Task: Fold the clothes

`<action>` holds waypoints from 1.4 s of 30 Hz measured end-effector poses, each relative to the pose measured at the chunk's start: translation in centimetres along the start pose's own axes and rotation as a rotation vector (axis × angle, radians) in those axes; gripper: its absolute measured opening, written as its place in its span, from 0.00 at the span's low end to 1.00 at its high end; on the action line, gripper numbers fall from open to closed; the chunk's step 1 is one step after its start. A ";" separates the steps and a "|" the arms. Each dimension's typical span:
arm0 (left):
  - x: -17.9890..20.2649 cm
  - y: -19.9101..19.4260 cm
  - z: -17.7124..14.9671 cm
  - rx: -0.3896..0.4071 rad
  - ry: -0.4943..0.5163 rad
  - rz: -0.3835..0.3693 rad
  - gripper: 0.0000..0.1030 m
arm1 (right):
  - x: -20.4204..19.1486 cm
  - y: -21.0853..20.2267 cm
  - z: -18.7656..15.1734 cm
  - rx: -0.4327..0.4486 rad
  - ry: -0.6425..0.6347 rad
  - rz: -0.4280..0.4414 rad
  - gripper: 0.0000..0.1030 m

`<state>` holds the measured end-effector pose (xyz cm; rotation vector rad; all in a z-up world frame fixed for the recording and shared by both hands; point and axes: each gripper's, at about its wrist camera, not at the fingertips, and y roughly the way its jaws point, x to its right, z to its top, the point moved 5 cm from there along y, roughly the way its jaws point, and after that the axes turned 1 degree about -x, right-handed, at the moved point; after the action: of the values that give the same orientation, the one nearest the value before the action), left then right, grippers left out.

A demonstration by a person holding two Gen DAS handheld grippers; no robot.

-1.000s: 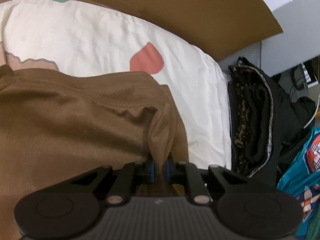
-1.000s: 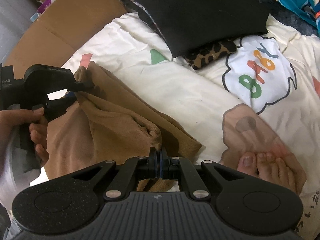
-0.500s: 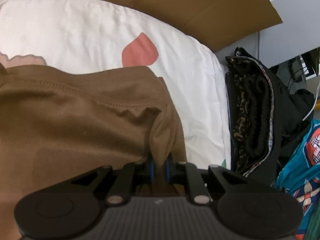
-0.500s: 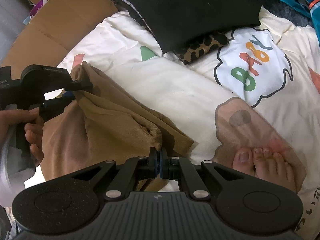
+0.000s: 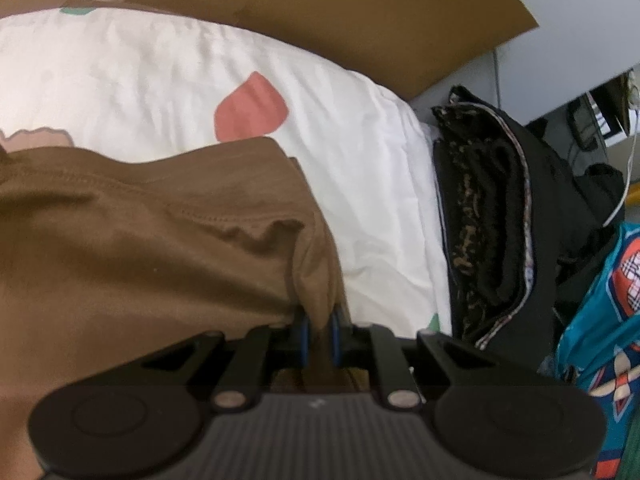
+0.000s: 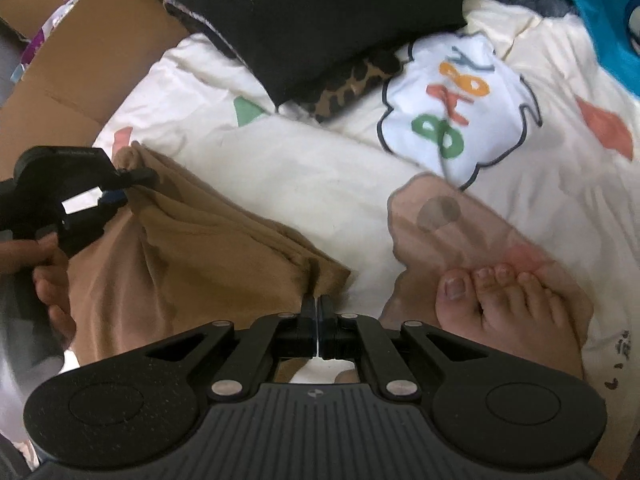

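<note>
1. both grippers are pinching the brown garment (image 6: 192, 264) right now, one at each end of an edge, and the cloth hangs between them over the quilt (image 6: 304, 176).
2. left gripper (image 5: 319, 330): jaws nearly closed, with a bunched fold of brown fabric wedged between the blue pads. from the right wrist view that same gripper sits at about 9 o'clock, and the left hand (image 6: 48, 276) is wrapped round its handle.
3. right gripper (image 6: 317, 312): jaws pressed together on a thin corner of the garment, just at 6 o'clock of the cloth's near point.
4. looks like a carry-and-lay step in the fold. i'd say keep both grips level and the edge taut between them, so the cloth comes down flat instead of in a heap.
5. watch the bare foot (image 6: 504, 312) at 4 o'clock of the right gripper; the hem should land clear of it.
6. the garment itself: soft, thin knit, tan-brown, a stitched hem running across it in the left wrist view. it's doubled and rumpled, with deep creases fanning from each pinch, so it'll likely need a smoothing pull.
7. a black folded pile (image 6: 320, 20) sits at 12 o'clock, well apart from the brown piece, with cardboard (image 6: 80, 60) off at 10 o'clock.
</note>
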<state>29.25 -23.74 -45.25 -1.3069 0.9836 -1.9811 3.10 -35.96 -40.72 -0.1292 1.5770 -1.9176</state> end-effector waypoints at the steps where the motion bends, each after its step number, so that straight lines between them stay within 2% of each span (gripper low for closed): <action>1: 0.0 0.0 0.0 -0.001 0.002 0.000 0.11 | -0.1 -0.3 0.1 0.015 -0.004 0.005 0.04; 3: -0.1 0.1 0.0 -0.003 0.000 -0.003 0.11 | -0.1 -0.5 0.2 0.023 0.006 0.014 0.30; 4: -0.1 0.1 0.0 -0.003 0.000 -0.004 0.11 | -0.1 -0.5 0.2 0.026 0.011 0.018 0.38; 5: -0.1 0.1 0.0 -0.004 0.001 -0.006 0.11 | 0.0 -0.6 0.3 0.028 0.014 0.022 0.40; 17: -0.3 0.1 -0.1 -0.011 0.008 -0.025 0.11 | -0.3 1.8 0.7 0.015 0.016 0.102 0.40; 19: -0.4 0.1 -0.1 -0.012 0.008 -0.027 0.11 | -0.3 2.1 0.9 0.014 0.029 0.115 0.39; 20: -0.4 0.1 -0.1 -0.012 0.008 -0.028 0.11 | -0.4 2.2 0.8 0.014 0.030 0.117 0.33; 21: -0.4 0.1 -0.1 -0.012 0.008 -0.029 0.11 | -0.4 2.3 0.8 0.011 0.028 0.119 0.20; 23: -0.4 0.1 -0.1 -0.012 0.009 -0.029 0.11 | -0.3 2.4 0.5 0.000 0.033 0.123 0.02; 26: -0.3 -0.1 0.0 -0.012 0.010 -0.024 0.10 | -0.4 2.3 0.0 -0.034 0.079 0.170 0.01; 36: 1.0 -0.1 -0.2 -0.025 0.045 -0.006 0.11 | 0.1 1.5 0.0 -0.018 0.059 0.091 0.00; 42: 0.6 0.1 0.5 -0.009 0.019 -0.084 0.31 | 0.7 1.8 0.1 -0.022 0.057 0.053 0.00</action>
<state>29.50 -24.40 -44.88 -1.3572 0.9612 -2.0575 3.30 -36.51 -42.51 -0.0420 1.6231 -1.8790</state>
